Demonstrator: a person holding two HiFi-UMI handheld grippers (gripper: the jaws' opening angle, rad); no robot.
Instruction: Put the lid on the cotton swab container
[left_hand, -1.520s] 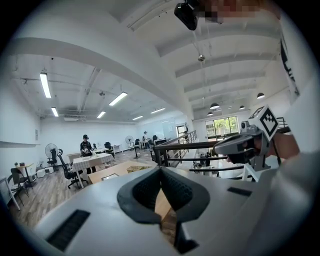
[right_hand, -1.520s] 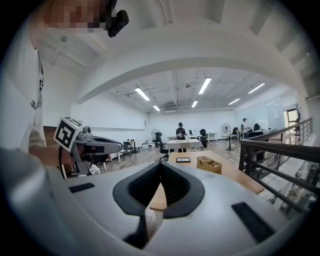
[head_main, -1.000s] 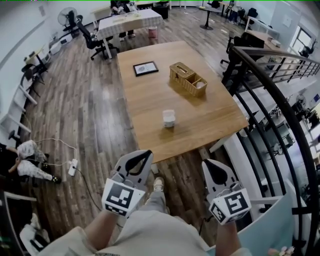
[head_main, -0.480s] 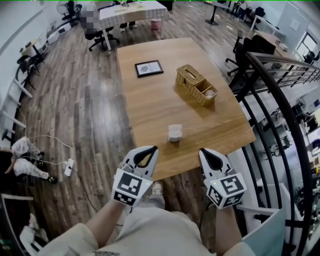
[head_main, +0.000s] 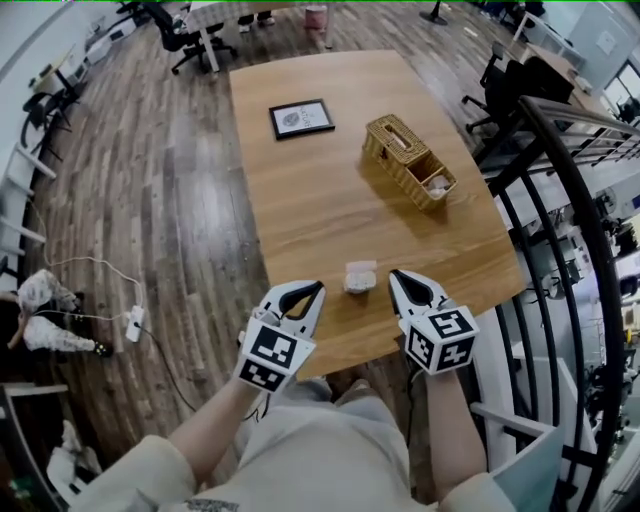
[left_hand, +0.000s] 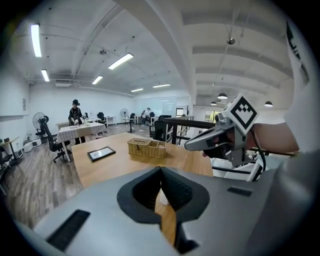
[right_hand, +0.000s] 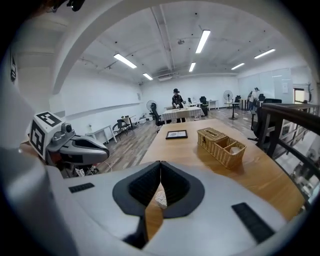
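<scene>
The cotton swab container, small, whitish and translucent, stands near the front edge of the wooden table. My left gripper hovers just left of it and my right gripper just right of it, neither touching. Both are shut with nothing between the jaws. In the left gripper view my own jaws meet at the tip, and the right gripper shows beyond them. The container peeks through the gap behind the closed tips in the right gripper view. A white round piece lies in the basket's open compartment.
A wicker basket sits at the table's right, a black-framed picture at the far middle. A black stair railing runs along the right. Cables and a power strip lie on the wood floor to the left.
I have stepped up to the table. Both grippers moved forward from over the floor to either side of the container, which now lies between their tips.
</scene>
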